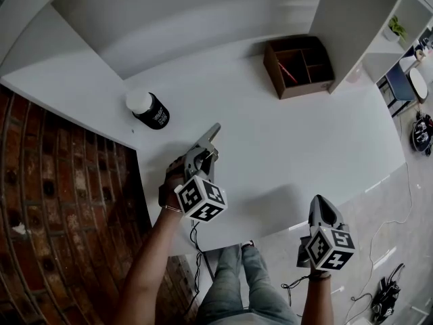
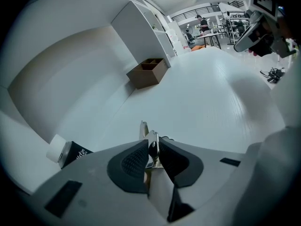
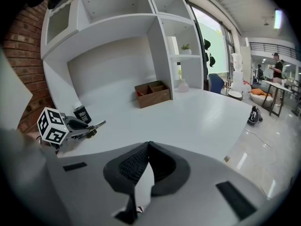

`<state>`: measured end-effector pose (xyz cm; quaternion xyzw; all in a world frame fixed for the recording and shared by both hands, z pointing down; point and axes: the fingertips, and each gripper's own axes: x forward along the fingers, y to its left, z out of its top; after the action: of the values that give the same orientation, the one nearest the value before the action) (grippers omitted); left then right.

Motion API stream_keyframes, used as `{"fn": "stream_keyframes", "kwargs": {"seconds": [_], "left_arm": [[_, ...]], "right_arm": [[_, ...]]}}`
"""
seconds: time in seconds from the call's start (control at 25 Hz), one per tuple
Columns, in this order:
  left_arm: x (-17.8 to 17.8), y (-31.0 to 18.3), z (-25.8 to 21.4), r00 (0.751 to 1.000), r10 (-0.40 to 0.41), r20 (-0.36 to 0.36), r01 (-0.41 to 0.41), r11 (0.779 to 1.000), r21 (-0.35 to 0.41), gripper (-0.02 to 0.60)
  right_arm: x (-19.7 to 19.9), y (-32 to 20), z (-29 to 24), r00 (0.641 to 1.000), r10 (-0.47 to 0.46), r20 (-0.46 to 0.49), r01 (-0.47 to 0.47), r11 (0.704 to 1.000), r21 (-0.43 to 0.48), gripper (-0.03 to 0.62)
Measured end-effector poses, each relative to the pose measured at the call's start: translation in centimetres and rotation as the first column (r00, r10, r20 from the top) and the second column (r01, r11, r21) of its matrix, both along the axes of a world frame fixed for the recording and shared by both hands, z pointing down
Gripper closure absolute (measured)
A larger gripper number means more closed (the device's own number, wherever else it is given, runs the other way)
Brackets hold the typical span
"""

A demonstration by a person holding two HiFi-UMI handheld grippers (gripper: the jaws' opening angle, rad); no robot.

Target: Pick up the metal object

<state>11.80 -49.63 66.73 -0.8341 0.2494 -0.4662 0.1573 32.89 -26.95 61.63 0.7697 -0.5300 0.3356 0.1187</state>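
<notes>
The left gripper (image 1: 200,158) reaches forward over the white table (image 1: 284,141) on an outstretched forearm, jaws clamped on the metal object (image 1: 211,135) – it juts out ahead of them. The right gripper (image 1: 323,208) hangs off the table's edge – jaws together, empty.

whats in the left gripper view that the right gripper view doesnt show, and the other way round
Only the left gripper view: the left tongs seen along their own jaws, shut on the metal object, and the right tongs seen from outside at upper right.
Only the right gripper view: the right tongs' own jaws, together with nothing between them, the left tongs' marker cube, and the brick wall.
Both: the white table, the brown box, the black bottle and the metal object.
</notes>
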Motion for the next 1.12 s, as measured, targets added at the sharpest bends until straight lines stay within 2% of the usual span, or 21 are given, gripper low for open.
{"fn": "stream_keyframes", "kwargs": {"seconds": [0.28, 0.76, 1.12], "left_arm": [[0.1, -0.2, 0.0, 1.0, 0.015, 0.016, -0.015, 1.0, 0.001, 0.517], [-0.6, -1.9, -1.3, 0.999, -0.008, 0.04, 0.007, 1.0, 0.014, 0.555], [-1.1, -2.8, -2.5, 0.999, -0.026, 0.024, 0.026, 1.0, 0.007, 0.561]], "right_arm": [[0.0, -0.3, -0.2, 1.0, -0.007, 0.0, 0.007, 1.0, -0.003, 0.592], [0.7, -1.3, -1.8, 1.0, -0.01, -0.009, 0.01, 1.0, 0.015, 0.592], [1.4, -2.1, -3.5, 1.0, -0.016, -0.022, 0.016, 0.999, 0.035, 0.591]]}}
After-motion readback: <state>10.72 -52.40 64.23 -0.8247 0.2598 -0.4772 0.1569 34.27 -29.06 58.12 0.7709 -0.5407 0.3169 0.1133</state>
